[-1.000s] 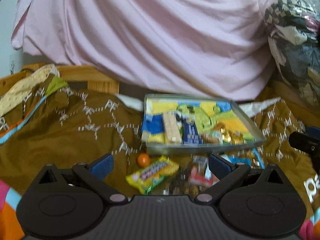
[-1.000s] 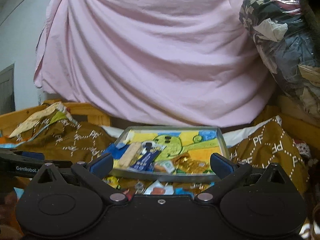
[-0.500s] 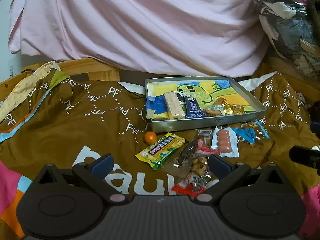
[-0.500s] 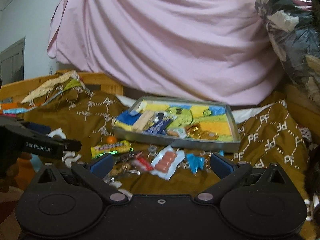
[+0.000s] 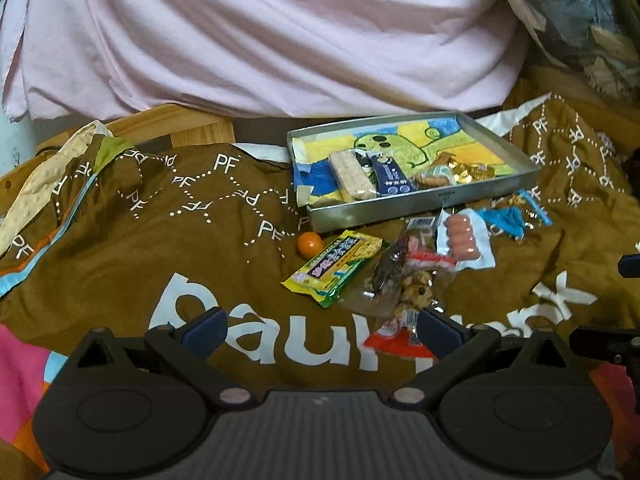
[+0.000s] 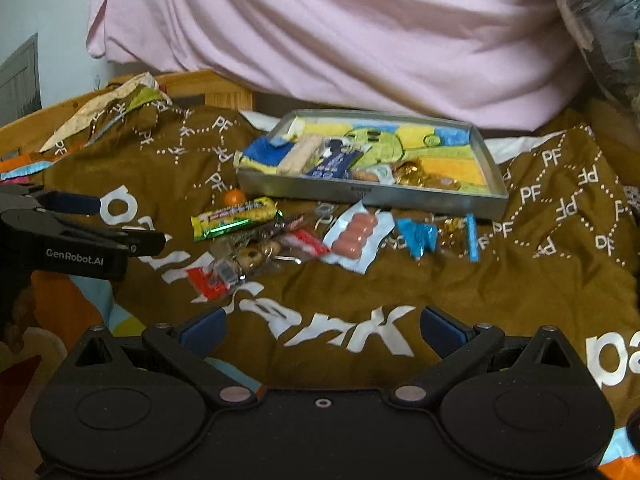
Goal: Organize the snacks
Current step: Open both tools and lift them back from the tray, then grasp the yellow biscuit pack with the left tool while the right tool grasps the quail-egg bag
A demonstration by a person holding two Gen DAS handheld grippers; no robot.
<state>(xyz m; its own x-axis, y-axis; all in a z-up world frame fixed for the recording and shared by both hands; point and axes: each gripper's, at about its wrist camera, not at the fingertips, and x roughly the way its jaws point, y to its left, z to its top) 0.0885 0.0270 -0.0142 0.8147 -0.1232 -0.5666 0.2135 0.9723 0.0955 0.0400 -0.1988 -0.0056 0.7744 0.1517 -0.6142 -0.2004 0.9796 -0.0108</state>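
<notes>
- A pink sheet (image 5: pixel 280 40) hung across the back, far beyond both tongs.
- A brown blanket (image 5: pixel 140 220) printed with white letters lay under everything, reaching right up beneath both pairs of fingers.
- A metal tray (image 5: pixel 420 210) sat on the blanket ahead of the left tongs (image 5: pixel 320 330) and a little to their right; from the right tongs (image 6: pixel 322 330) it lay straight ahead. Inside were a pale wafer bar (image 5: pixel 352 176), a dark blue packet (image 5: pixel 390 178) beside it, and gold-wrapped sweets (image 5: pixel 468 170) further right.
- The left tongs stood wide apart, gripping nothing, with a red-ended clear bag of cookies (image 5: pixel 404 292) lying just off the right fingertip (image 5: pixel 438 328).
- The right tongs were likewise spread and empty, over bare blanket, with the loose snacks well ahead of them.
- A yellow-green bar (image 5: pixel 334 266) lay between the left tongs and the tray, just left of the cookie bag.
- A white pack of sausages (image 5: pixel 464 238) lay near the tray's front wall, ahead and left of the right tongs.
- A blue wrapper (image 6: pixel 418 236) lay right of the sausages, ahead of the right tongs.
- A small orange ball (image 5: pixel 310 244) sat just left of the yellow-green bar's far end, near the tray's corner.
</notes>
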